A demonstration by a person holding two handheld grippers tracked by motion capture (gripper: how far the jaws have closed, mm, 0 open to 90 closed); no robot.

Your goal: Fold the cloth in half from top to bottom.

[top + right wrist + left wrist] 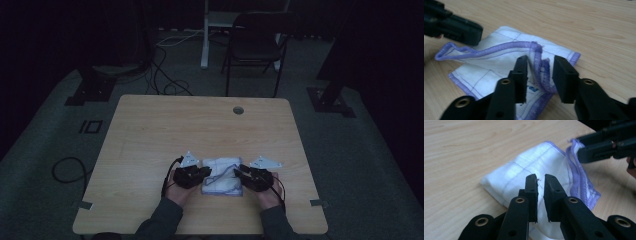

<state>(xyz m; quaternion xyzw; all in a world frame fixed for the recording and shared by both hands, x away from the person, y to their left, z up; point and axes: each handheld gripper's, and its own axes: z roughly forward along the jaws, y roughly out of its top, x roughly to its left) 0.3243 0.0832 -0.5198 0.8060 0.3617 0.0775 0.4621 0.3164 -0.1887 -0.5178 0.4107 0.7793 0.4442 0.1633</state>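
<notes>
A folded white cloth (223,176) with a purple hem lies on the wooden table (200,125) near its front edge, between my two grippers. My left gripper (205,173) comes in from the cloth's left. In the left gripper view its tips (541,179) hover over the cloth (524,167) with only a thin slit between the jaws, and I see nothing pinched there. My right gripper (241,173) sits at the cloth's right side. Its jaws (540,62) stand apart, and a raised fold of purple hem (541,72) stands loose between them, untouched by the pads.
A round cable hole (238,110) marks the table's far side. A dark folding chair (255,45) and a white post stand behind the table. Cables run over the floor at the back (165,75) and at the left (67,170).
</notes>
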